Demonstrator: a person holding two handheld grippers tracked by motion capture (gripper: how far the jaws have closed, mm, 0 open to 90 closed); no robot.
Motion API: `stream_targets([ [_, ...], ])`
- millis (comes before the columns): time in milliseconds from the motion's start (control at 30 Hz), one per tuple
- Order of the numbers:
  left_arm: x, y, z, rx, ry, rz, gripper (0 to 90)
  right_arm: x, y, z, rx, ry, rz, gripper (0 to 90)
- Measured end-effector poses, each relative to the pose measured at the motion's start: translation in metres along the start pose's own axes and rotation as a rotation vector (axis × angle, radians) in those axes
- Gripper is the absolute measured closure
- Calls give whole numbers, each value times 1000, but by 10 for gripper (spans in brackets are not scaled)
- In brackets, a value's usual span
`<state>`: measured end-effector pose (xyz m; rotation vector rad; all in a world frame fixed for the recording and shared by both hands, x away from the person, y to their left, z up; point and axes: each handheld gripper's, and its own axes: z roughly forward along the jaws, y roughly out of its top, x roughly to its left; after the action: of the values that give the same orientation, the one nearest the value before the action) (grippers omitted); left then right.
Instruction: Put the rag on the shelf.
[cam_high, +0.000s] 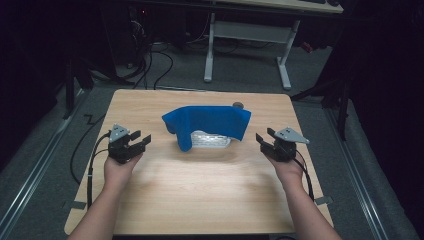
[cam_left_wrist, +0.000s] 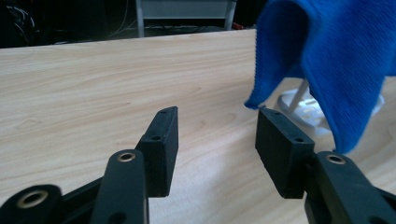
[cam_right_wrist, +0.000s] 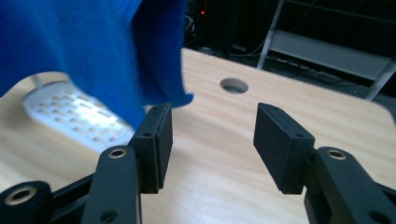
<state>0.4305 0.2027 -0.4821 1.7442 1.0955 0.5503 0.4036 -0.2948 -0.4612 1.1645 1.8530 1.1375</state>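
Left hand-held gripper (cam_high: 134, 141): low over the counter (cam_high: 200, 195), just left of the cloth, jaws parted with nothing between them, released. It points at the cloth's hanging left corner; in the left gripper view that corner dangles just past one jaw tip, not touching as far as I can tell. Probably lined up to take that edge.

Centre: blue cloth (cam_high: 207, 122) draped over a white rack-like object (cam_high: 210, 140) standing mid-counter. The rack props the cloth up, so its sides hang free like a tent and both lower corners clear the wood, which leaves room for jaws to close around an edge. The rack's slotted base shows beneath the fabric.

Right hand-held gripper (cam_high: 267, 140): mirrors the left, just right of the cloth, jaws spread and empty. In the right gripper view the cloth's right corner hangs beside one jaw. Symmetric stance suggests a two-handed lift or pull-off.

A round hole (cam_right_wrist: 233, 85) sits in the counter behind the cloth.
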Motion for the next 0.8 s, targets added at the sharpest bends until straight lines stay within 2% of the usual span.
stream_targets([
  [133, -10, -7, -13, -11, -14, 18, 477, 8, -4, -8, 34, 6, -39, 459],
  [233, -19, -14, -22, -14, -31, 17, 469, 17, -9, -19, -2, 11, -67, 462],
  [500, -50, -40, -46, 6, -64, 35, 441, 41, -28, -42, 46, 35, -46, 423],
  [600, -58, -49, -50, 22, -72, 34, 437, 51, -39, -50, 56, 43, -37, 416],
  [633, -65, -60, -53, 46, -84, 29, 435, 55, -43, -53, 57, 47, -38, 414],
  [733, -78, -75, -56, 84, -88, 56, 424, 65, -52, -58, 79, 56, -36, 402],
  [800, -83, -78, -59, 114, -91, 68, 416, 72, -56, -60, 92, 63, -38, 390],
])
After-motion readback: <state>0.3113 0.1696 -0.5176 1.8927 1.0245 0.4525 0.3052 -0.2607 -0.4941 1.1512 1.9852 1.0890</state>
